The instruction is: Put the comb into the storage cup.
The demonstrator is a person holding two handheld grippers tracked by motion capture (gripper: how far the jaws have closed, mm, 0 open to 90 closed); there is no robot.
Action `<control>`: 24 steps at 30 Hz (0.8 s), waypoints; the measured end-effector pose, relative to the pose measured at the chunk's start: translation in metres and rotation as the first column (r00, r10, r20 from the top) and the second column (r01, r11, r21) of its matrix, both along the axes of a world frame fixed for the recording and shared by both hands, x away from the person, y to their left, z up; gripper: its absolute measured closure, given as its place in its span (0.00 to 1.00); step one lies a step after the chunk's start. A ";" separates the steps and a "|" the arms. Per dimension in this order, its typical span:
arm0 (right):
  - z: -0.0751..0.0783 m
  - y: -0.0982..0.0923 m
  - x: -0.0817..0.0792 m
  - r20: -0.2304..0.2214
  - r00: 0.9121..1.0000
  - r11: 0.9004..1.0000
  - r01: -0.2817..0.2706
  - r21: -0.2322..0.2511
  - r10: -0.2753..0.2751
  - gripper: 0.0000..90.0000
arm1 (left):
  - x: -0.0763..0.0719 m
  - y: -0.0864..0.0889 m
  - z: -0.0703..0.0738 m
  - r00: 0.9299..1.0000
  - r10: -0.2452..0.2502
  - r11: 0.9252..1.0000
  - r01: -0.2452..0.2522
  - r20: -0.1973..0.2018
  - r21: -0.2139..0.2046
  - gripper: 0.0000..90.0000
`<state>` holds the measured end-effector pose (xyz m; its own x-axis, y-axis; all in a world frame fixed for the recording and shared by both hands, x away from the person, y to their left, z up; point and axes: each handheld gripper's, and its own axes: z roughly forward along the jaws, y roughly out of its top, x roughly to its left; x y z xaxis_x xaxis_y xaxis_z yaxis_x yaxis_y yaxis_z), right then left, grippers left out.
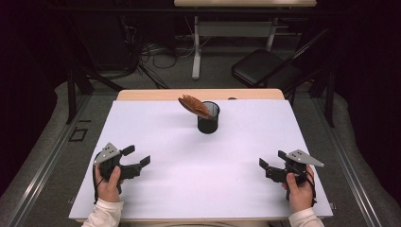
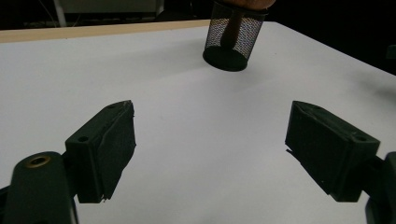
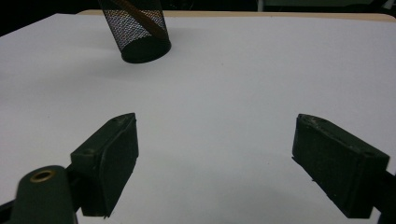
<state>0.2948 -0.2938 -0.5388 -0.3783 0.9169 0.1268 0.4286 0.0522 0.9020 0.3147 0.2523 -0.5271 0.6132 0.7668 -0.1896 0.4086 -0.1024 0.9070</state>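
Note:
A black mesh cup stands upright on the white table, toward the back and near the middle. A brown wooden utensil leans out of it to the left, its broad end above the rim. My left gripper rests low at the front left, open, with nothing between its jaws. At the front right my right gripper is open too and holds nothing. Both point roughly toward the cup, which shows far off as the mesh cup and the mesh cup in the gripper views.
The white sheet leaves a wooden strip bare at the table's back edge. Behind the table are a folding chair, a desk leg and loose cables on the floor. Dark stands flank both sides.

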 end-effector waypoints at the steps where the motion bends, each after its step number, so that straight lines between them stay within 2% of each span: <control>1: 0.000 0.000 0.000 -0.006 1.000 1.000 0.001 -0.003 -0.001 0.16 | 0.000 0.000 0.000 1.000 0.000 1.000 0.000 -0.001 -0.002 0.18; 9: -0.003 0.000 0.001 -0.010 1.000 1.000 0.005 0.002 -0.005 0.16 | 0.001 0.000 -0.002 1.000 0.001 1.000 -0.001 -0.005 0.005 0.18; 24: -0.005 0.001 0.003 -0.029 1.000 1.000 0.000 -0.019 -0.001 0.16 | 0.002 -0.002 -0.004 1.000 -0.005 1.000 0.005 -0.010 0.006 0.18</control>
<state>0.2975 -0.2927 -0.5440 -0.3741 0.9196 0.1201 0.4548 0.0691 0.8879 0.3167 0.2505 -0.5314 0.6152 0.7648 -0.1913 0.4171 -0.1099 0.9022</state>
